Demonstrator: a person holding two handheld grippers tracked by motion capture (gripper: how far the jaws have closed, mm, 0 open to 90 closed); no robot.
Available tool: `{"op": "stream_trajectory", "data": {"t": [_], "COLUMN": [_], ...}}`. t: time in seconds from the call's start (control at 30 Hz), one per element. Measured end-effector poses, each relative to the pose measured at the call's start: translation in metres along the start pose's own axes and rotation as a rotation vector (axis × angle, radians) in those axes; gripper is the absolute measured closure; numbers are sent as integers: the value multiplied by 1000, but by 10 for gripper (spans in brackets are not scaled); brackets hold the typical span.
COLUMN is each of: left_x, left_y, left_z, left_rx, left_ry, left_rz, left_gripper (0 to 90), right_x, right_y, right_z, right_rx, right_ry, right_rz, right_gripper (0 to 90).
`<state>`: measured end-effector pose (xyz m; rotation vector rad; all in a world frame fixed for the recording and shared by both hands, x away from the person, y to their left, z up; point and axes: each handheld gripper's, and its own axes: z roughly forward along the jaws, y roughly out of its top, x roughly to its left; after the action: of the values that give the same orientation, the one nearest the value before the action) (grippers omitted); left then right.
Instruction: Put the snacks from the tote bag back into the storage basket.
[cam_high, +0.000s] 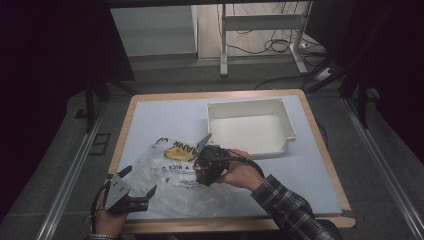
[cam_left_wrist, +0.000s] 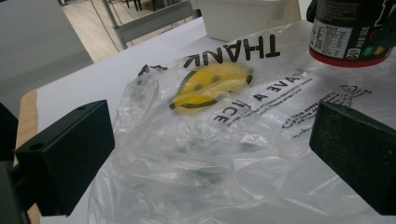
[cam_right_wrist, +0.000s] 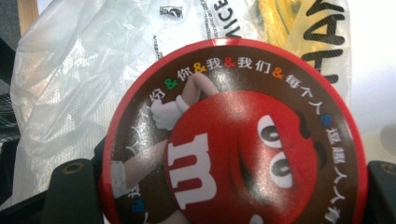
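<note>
A clear plastic bag (cam_high: 172, 177) printed with a yellow smiley and black "THANK" lettering lies crumpled on the front left of the white table (cam_high: 160, 120). A dark M&M's can (cam_high: 205, 170) with a red-rimmed lid (cam_right_wrist: 233, 135) hangs just above the bag's right part, and my right gripper (cam_high: 211, 159) is shut on it, one jaw on each side of it. My left gripper (cam_high: 140, 180) stands open at the bag's near left edge. In the left gripper view its gripper (cam_left_wrist: 210, 149) has the bag (cam_left_wrist: 210, 154) between and ahead of its jaws, untouched, with the can (cam_left_wrist: 350, 32) farther off.
An empty white bin (cam_high: 250, 125) stands at the back right of the table. The table's wooden rim (cam_high: 120, 145) runs along the left side. A metal desk frame (cam_high: 260, 30) and cables stand on the floor beyond.
</note>
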<state>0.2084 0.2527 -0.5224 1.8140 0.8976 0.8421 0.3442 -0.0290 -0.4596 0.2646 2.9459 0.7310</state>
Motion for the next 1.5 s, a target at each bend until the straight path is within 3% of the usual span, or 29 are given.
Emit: {"op": "stream_trajectory", "data": {"t": [0.8,1.5], "left_x": [0,-1], "left_y": [0,0], "left_z": [1,0], "left_rx": [4,4], "left_ry": [0,1], "left_rz": [4,7], "left_gripper": [0,0], "right_x": [-10,-27], "right_y": [-22,-38], "right_z": [-20,-35], "right_rx": [-7,-6], "right_ry": [-32,-63], "right_rz": [19,31], "right_gripper": [257,257]}}
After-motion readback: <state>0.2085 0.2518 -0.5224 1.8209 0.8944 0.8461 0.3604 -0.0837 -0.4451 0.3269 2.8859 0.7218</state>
